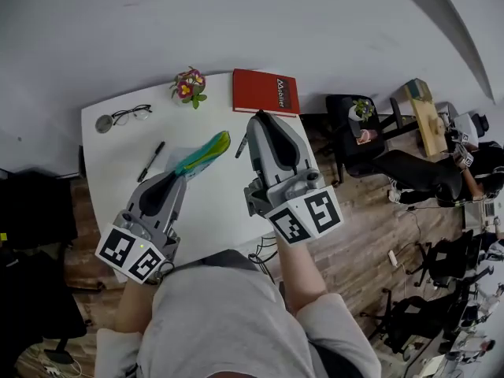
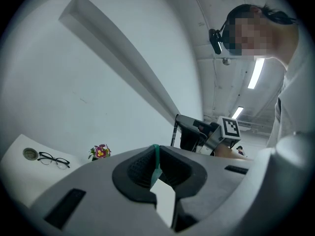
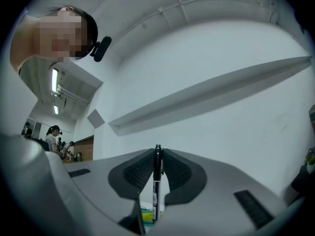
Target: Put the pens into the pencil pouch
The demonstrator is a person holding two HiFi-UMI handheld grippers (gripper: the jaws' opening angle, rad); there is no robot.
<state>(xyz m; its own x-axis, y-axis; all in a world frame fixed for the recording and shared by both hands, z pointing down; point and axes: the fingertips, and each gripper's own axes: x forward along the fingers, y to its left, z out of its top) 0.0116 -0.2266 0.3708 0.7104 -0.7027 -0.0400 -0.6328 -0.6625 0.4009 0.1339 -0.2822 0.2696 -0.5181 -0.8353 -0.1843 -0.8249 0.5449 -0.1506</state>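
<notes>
There are two pens and one pouch: the left gripper is clenched on the pouch's teal edge and holds it just above the tabletop. The right gripper is clamped on one black pen that hangs below its jaws, beside the pouch. The second pen lies on the tabletop left of the pouch, with one pair of glasses, one flower pot and one red book at the far edge.

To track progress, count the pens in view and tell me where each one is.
2. One pen lies on the table, left of the pouch. The other pen is clamped in the right gripper. Others may be hidden inside the pouch.
</notes>
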